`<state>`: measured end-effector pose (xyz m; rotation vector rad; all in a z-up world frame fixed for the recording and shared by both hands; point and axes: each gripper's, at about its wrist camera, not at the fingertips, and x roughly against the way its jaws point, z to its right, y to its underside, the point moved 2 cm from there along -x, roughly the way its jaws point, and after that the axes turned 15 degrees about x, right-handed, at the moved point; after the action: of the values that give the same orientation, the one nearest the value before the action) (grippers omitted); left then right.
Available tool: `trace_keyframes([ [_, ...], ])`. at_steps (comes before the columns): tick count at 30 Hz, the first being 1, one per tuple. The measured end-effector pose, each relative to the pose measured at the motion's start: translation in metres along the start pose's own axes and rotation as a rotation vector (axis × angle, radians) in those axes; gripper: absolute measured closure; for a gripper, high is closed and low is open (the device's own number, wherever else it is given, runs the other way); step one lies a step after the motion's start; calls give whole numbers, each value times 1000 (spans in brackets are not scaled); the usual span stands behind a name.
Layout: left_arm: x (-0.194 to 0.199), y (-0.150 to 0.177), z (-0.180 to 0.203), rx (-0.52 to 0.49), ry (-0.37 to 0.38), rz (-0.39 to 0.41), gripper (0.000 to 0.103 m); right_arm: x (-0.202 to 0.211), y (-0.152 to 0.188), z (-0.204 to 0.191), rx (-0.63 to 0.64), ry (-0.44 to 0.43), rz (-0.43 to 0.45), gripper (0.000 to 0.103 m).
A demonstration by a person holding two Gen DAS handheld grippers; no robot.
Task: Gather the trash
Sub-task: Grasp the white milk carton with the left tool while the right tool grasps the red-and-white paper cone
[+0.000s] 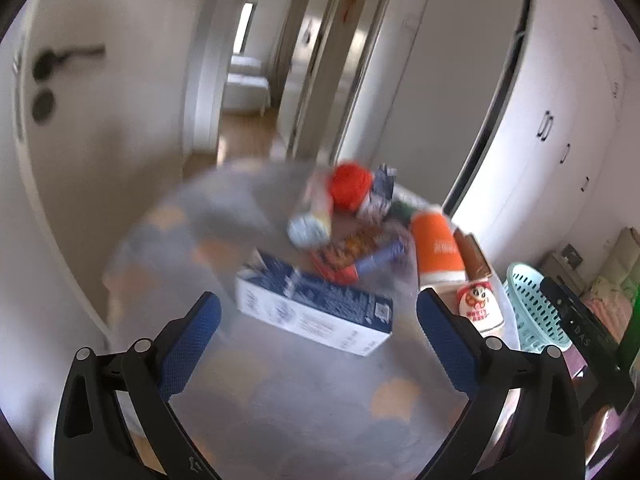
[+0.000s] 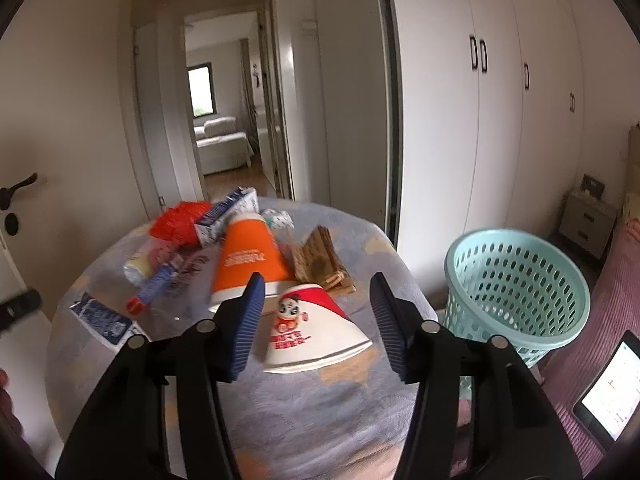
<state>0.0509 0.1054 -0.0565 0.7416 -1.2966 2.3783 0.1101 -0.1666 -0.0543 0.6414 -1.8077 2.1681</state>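
Trash lies on a round table with a grey-blue patterned cloth (image 1: pixel 280 400) (image 2: pixel 320 412). My left gripper (image 1: pixel 318 320) is open, its jaws on either side of a blue-and-white carton (image 1: pixel 316 312) lying flat. My right gripper (image 2: pixel 316 312) is open around a crushed white-and-red paper cup (image 2: pixel 316 332) lying on its side. Behind it lie an orange paper cup (image 2: pixel 250 260) (image 1: pixel 438 246), a red plastic bag (image 2: pixel 176 222) (image 1: pixel 350 184), a second blue carton (image 2: pixel 226 214), a blue tube (image 2: pixel 154 286) and brown cardboard pieces (image 2: pixel 322 260). A flattened blue packet (image 2: pixel 102 320) lies at the left.
A light-green perforated waste basket (image 2: pixel 516 288) (image 1: pixel 532 308) stands right of the table. White wardrobes (image 2: pixel 500 100) line the right wall. A door with a black handle (image 1: pixel 52 64) is at the left, an open doorway (image 2: pixel 224 100) behind. A lit screen (image 2: pixel 608 392) sits at the lower right.
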Motion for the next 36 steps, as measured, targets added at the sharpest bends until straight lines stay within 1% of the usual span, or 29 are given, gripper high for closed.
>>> trace_keyframes([
  [2,-15,3,0,50,-37,-15,9,-8,1,4,-13,-15,-23,53],
  [3,-23,3,-2,100,-57,-15,9,-10,2,6,-18,-20,-31,53],
  [5,-34,0,-8,189,-71,-7,9,-12,3,7,-13,-18,-35,53],
  [8,-48,-7,-13,275,-87,-22,9,-17,4,7,2,-18,-43,53],
  [12,-63,-8,-18,348,-118,-61,9,-27,8,8,-1,-36,-58,53],
  [14,-68,-8,-16,355,-141,-72,9,-34,12,9,-6,-54,-72,53],
  [17,-79,-7,-11,342,-199,-72,9,-45,18,9,-9,-98,-102,52],
  [20,-83,-5,-8,305,-231,-79,17,-61,26,11,-32,-151,-149,46],
  [22,-87,-4,-7,281,-248,-96,26,-69,30,12,-45,-168,-166,45],
  [24,-87,-4,-10,271,-234,-114,27,-77,32,15,-58,-181,-182,42],
  [26,-83,-5,-11,250,-224,-120,35,-85,34,19,-76,-201,-199,39],
  [28,-78,-8,-9,197,-216,-128,47,-91,36,24,-103,-223,-211,35],
  [30,-76,-10,-9,142,-204,-153,49,-98,40,28,-133,-253,-230,31],
  [34,-74,-9,-10,38,-180,-183,49,-116,48,30,-187,-343,-269,29],
  [36,-73,-7,-9,3,-163,-194,49,-118,46,28,-190,-351,-268,29],
])
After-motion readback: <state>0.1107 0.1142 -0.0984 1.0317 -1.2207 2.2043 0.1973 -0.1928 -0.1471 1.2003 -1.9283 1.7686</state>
